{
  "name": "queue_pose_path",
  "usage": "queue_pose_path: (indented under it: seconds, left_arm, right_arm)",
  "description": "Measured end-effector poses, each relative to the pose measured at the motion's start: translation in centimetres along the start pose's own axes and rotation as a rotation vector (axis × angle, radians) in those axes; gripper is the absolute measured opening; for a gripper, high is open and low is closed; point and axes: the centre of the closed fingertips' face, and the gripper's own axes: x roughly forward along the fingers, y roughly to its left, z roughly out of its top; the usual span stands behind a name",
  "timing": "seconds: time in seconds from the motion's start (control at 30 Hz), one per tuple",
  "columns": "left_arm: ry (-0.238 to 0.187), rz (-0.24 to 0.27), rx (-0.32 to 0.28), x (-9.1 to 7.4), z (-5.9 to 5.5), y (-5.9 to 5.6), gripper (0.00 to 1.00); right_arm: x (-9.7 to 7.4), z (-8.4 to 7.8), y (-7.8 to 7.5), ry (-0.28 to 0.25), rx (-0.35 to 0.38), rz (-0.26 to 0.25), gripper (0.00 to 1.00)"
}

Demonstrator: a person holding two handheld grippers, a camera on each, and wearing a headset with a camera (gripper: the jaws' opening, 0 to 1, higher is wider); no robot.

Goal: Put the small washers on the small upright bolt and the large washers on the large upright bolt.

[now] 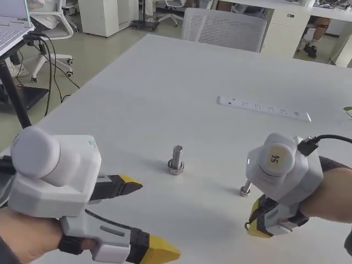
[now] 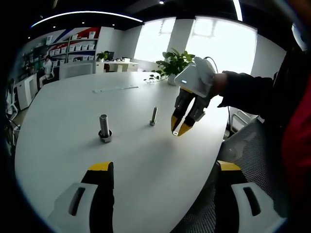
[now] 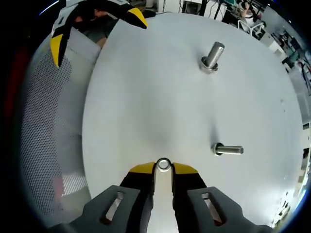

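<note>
The large upright bolt (image 1: 176, 159) stands mid-table, with the small upright bolt (image 1: 245, 190) to its right. My right gripper (image 1: 253, 224) hovers just in front of the small bolt, shut on a metal washer (image 3: 163, 165) pinched at the jaw tips. From the right gripper view the large bolt (image 3: 212, 56) lies ahead and the small bolt (image 3: 228, 149) close on the right. My left gripper (image 1: 151, 220) is at the near left, open and holding nothing. The left gripper view shows both bolts (image 2: 104, 128) (image 2: 153, 116) and the right gripper (image 2: 181, 124) beyond them.
A white power strip (image 1: 263, 108) lies on the table (image 1: 165, 82) behind the bolts. A grey mesh chair (image 1: 223, 28) stands at the far edge. A laptop (image 1: 11, 22) sits on a stand at the left, with cables hanging below it.
</note>
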Motion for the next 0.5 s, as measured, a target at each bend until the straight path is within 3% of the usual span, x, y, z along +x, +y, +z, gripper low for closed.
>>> queue_pose_path:
  seconds: [0.5]
  left_arm:
    - [0.002, 0.0, -0.003, 0.0, -0.1, 0.0, 0.85]
  right_arm:
    - [-2.0, -2.1, -2.4, 0.017, 0.049, -0.048, 0.13]
